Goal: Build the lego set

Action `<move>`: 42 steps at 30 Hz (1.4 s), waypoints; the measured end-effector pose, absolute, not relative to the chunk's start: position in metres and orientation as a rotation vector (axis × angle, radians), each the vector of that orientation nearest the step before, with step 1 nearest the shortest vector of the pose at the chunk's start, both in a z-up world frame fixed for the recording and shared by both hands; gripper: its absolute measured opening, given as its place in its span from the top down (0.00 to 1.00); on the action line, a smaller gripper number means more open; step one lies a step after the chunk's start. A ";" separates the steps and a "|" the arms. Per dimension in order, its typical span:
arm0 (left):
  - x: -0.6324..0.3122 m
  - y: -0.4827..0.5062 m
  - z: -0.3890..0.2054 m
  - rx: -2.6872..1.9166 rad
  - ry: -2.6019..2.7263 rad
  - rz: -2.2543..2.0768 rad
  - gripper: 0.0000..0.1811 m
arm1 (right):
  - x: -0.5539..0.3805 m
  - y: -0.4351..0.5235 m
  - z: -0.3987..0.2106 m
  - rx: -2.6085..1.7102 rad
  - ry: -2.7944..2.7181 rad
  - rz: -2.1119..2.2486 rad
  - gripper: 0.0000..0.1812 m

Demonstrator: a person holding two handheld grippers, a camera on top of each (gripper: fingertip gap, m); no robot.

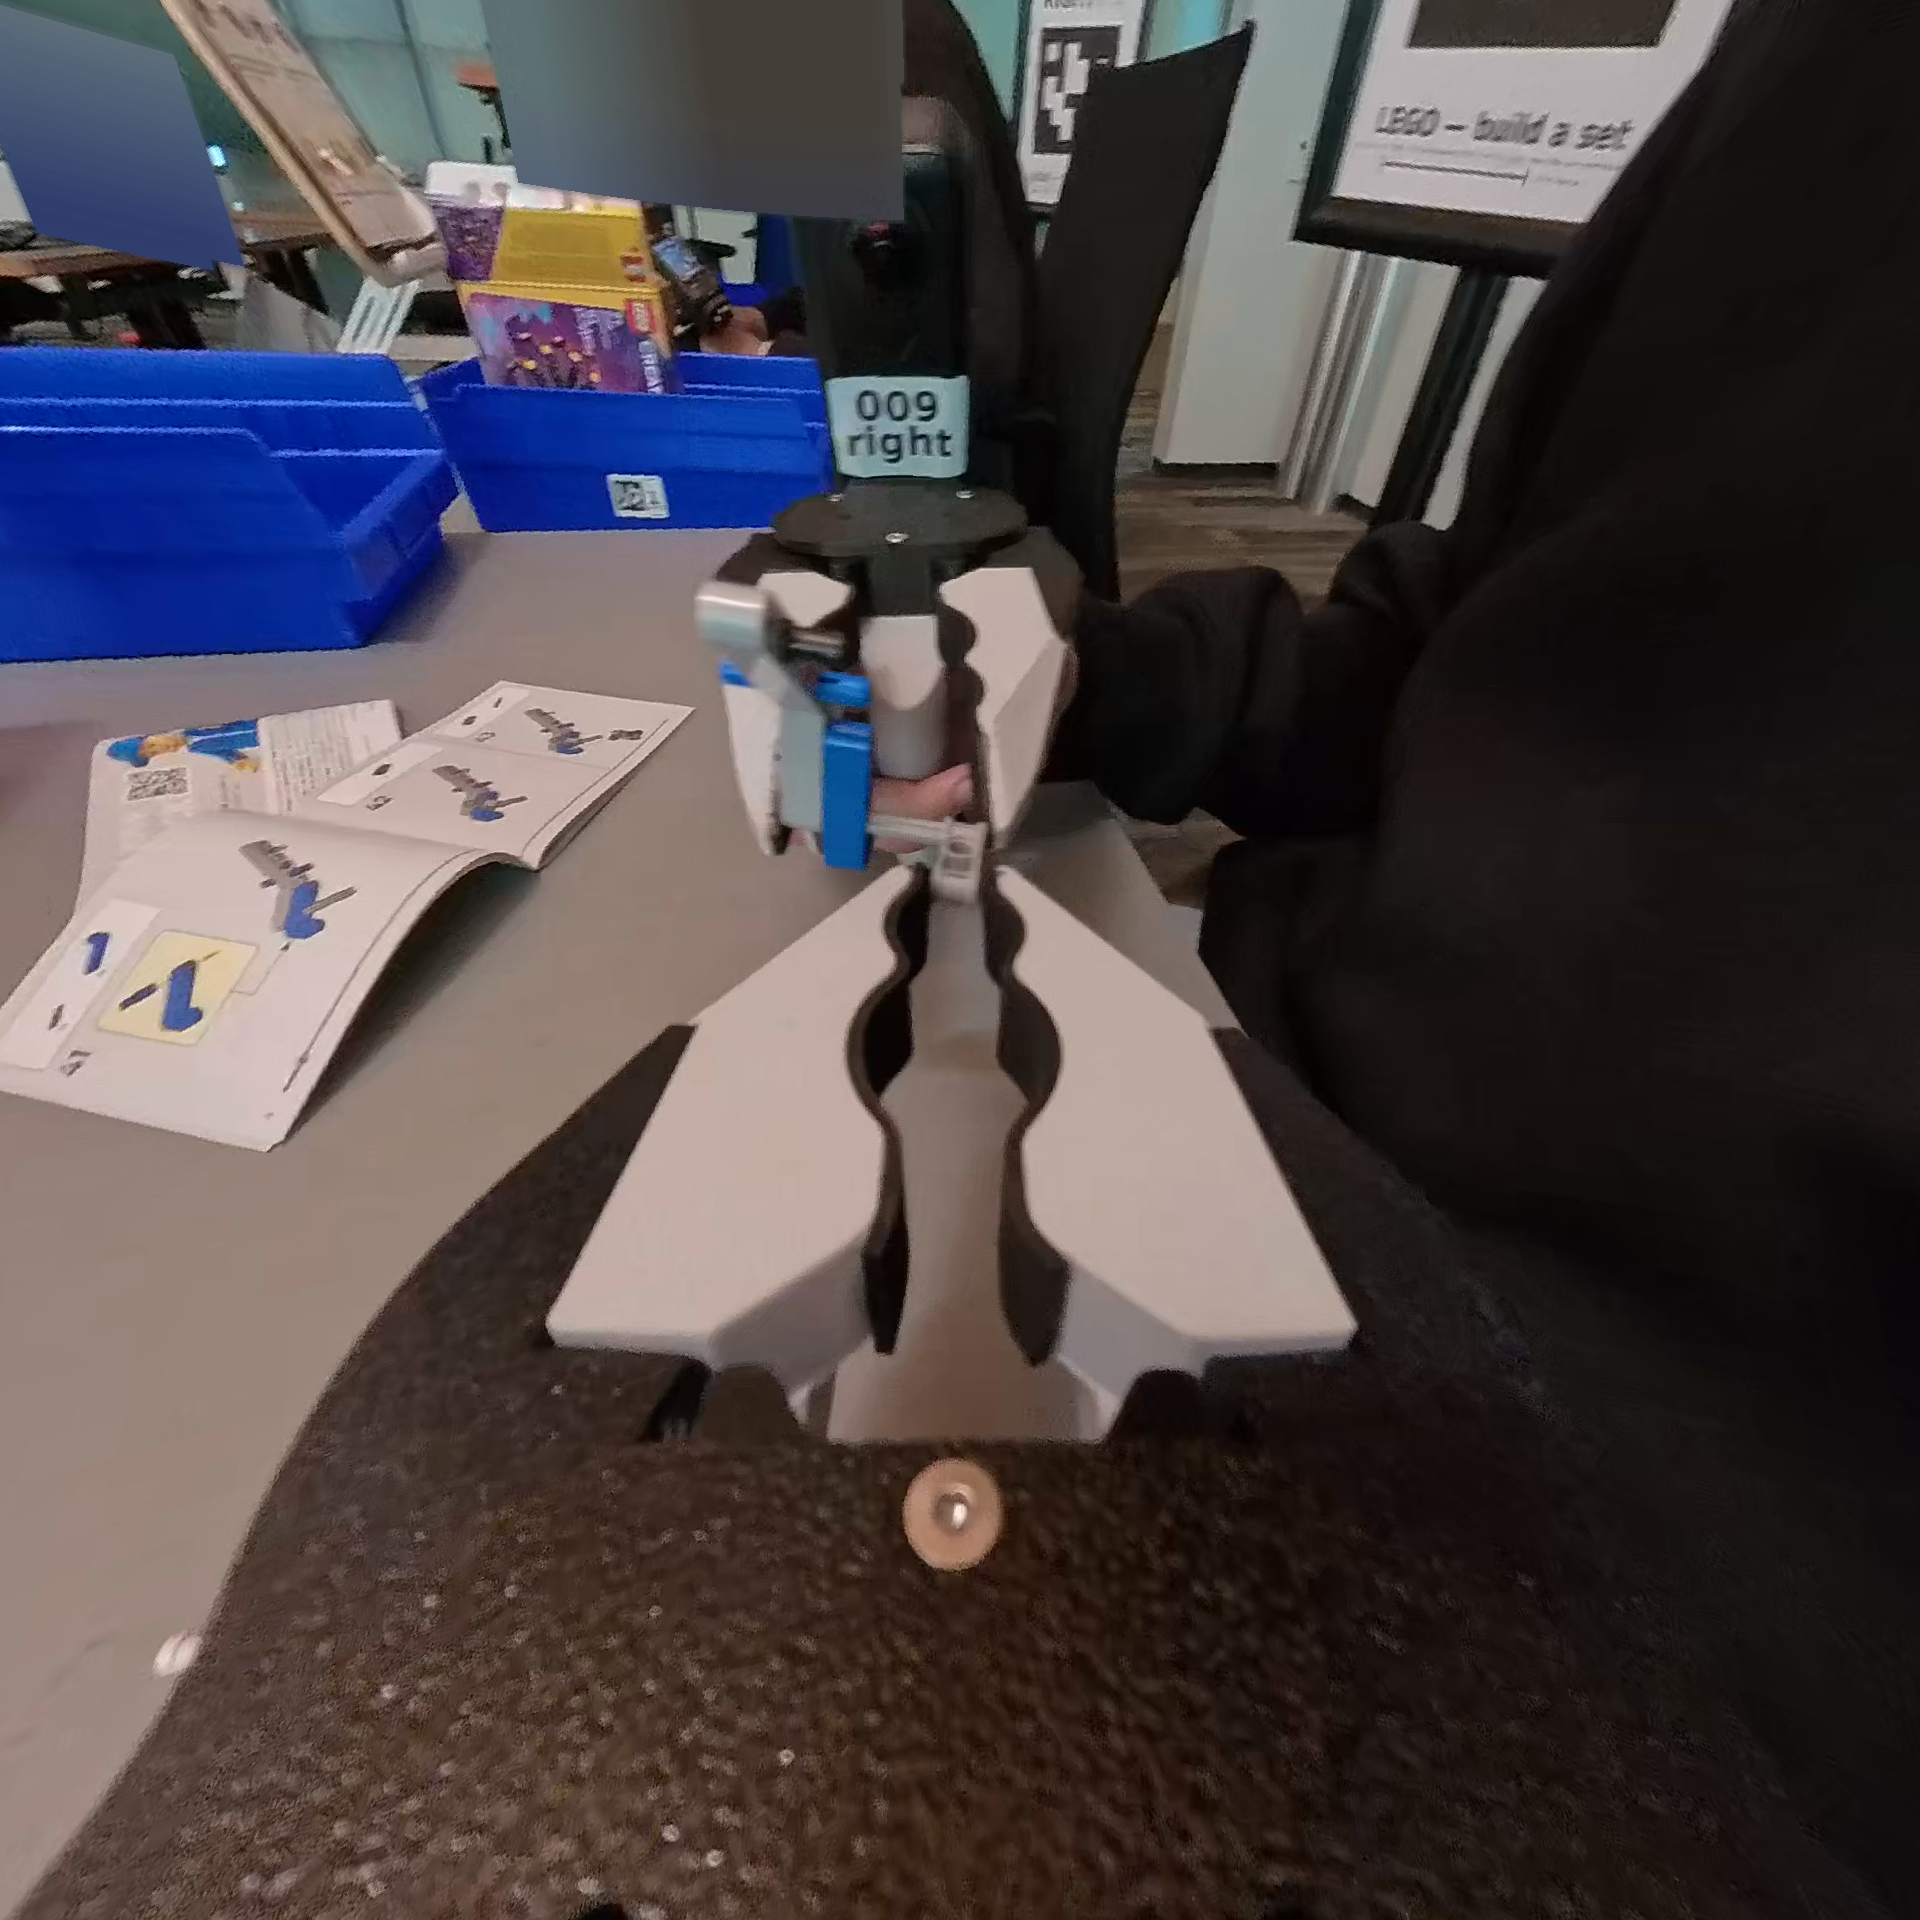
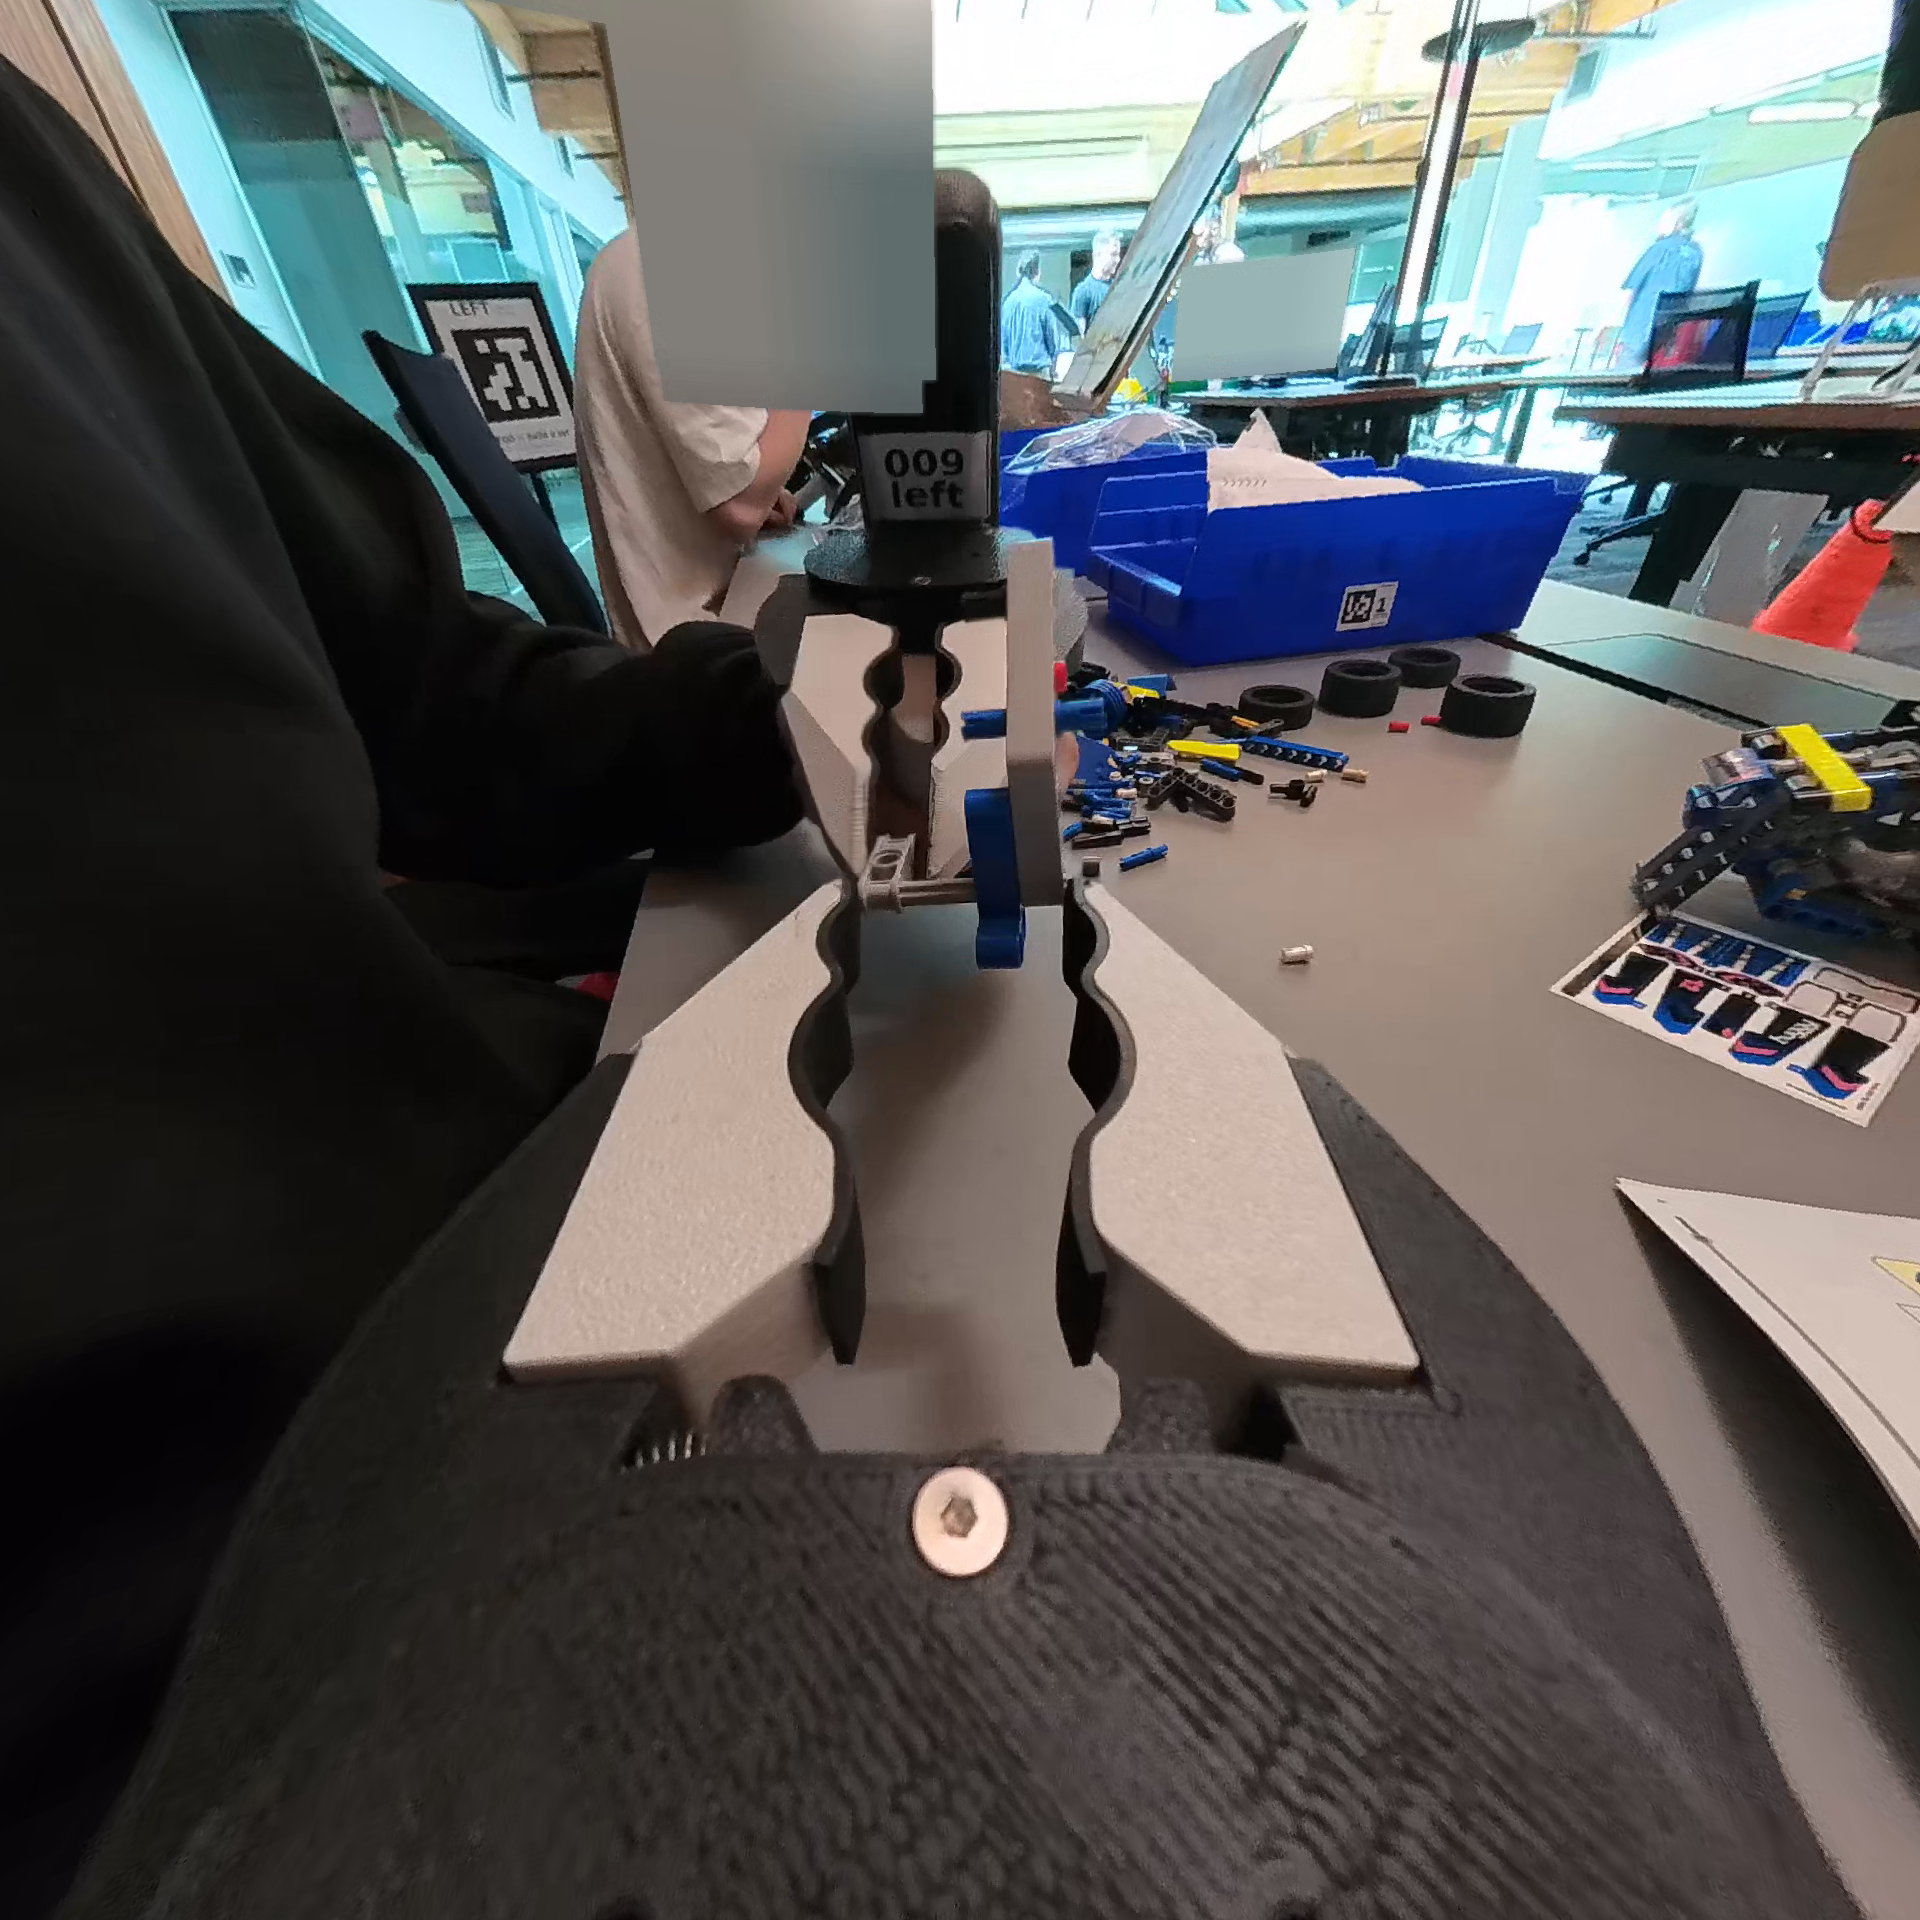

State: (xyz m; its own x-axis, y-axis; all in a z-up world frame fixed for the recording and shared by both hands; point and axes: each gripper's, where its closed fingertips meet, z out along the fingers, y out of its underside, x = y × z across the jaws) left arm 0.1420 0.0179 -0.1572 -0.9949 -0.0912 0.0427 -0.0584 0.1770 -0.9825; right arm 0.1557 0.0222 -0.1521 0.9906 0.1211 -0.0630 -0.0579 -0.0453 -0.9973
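While the left wrist view looks along its own left gripper [image 1: 951, 883], the jaws stand narrow and pinch a small grey connector [image 1: 958, 854] at their very tips. That connector sits on a grey axle joined to a grey-and-blue lego assembly [image 1: 805, 748], which hangs against the right gripper [image 1: 925, 727] facing it just above the grey table [image 1: 312, 1351]. An open instruction booklet [image 1: 312, 883] lies to the left, with blue bins [image 1: 208, 499] behind it. From the right wrist view, the right gripper [image 2: 961, 904] has its jaws spread wide around the blue piece [image 2: 997, 883] and axle, its left tip touching the connector; whether it grips anything I cannot tell. Loose lego parts [image 2: 1195, 769], four black tyres [image 2: 1392, 691], a partly built blue model [image 2: 1808, 831] and a sticker sheet [image 2: 1745, 1018] lie on the table to the right.
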 end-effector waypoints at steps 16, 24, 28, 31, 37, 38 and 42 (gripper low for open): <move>0.137 0.016 -0.161 -0.086 2.417 -1.935 0.97 | 0.150 0.026 -0.156 -1.639 -0.077 0.179 0.79; 0.137 0.016 -0.159 -0.147 2.472 -1.980 0.97 | 0.152 0.024 -0.153 -1.618 -0.086 0.167 0.78; 0.140 0.017 -0.162 -0.200 2.498 -1.990 0.97 | 0.156 0.025 -0.158 -1.655 -0.080 0.119 0.79; 0.142 0.017 -0.162 -0.213 2.493 -2.000 0.97 | 0.157 0.025 -0.158 -1.660 -0.070 0.108 0.79; 0.143 0.017 -0.163 -0.244 2.506 -2.042 0.97 | 0.158 0.026 -0.159 -1.662 -0.059 0.123 0.79; 0.142 0.017 -0.164 -0.248 2.513 -2.057 0.97 | 0.157 0.026 -0.160 -1.667 -0.059 0.135 0.79; 0.141 0.016 -0.165 -0.237 2.522 -2.062 0.97 | 0.156 0.025 -0.161 -1.674 -0.054 0.168 0.79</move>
